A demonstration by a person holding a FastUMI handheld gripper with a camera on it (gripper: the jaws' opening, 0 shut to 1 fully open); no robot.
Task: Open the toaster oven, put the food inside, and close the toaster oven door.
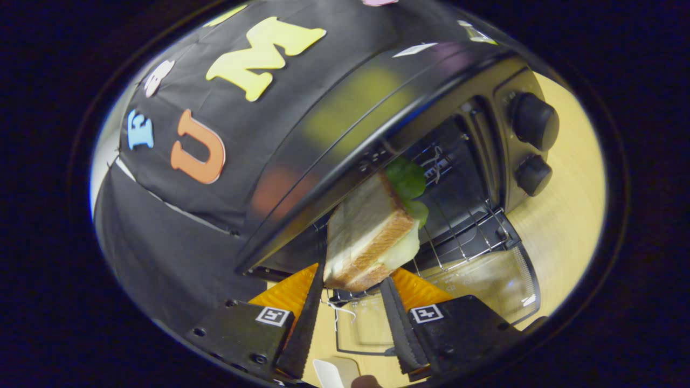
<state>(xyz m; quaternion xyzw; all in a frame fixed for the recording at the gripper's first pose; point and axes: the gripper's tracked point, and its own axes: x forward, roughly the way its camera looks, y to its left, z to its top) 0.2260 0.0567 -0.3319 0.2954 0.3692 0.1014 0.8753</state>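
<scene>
Pale wooden bench [571, 226] under everything, black cloth wall [178, 215] behind. View tilted hard, so the oven [345, 140] leans across the scene.

Oven: dark, glossy top catching blurred reflections. Two round knobs [533, 121] stacked on the panel beside the cavity, one above the other. Door [485, 280] open, dropped flat toward the bench in front of the cavity, glass see-through with the wood showing beneath. Wire rack [458, 237] visible inside the cavity, reaching to the door hinge.

Sandwich [369, 237] at the mouth of the oven, above the door's hinge side and in front of the rack: toasted bread, a pale layer at the edge, green leaf poking out on the side facing the knobs. Tilted, not lying flat. Contact with rack or door impossible to tell.

Gripper [350, 293] just in front of the oven, over the door. Fingers [307, 318] closed in on the sandwich's near end, one on each side, both pressing the bread, sandwich sticking out ahead of the tips into the cavity opening. Small white object on the bench below the fingers, too cut off to identify.
</scene>
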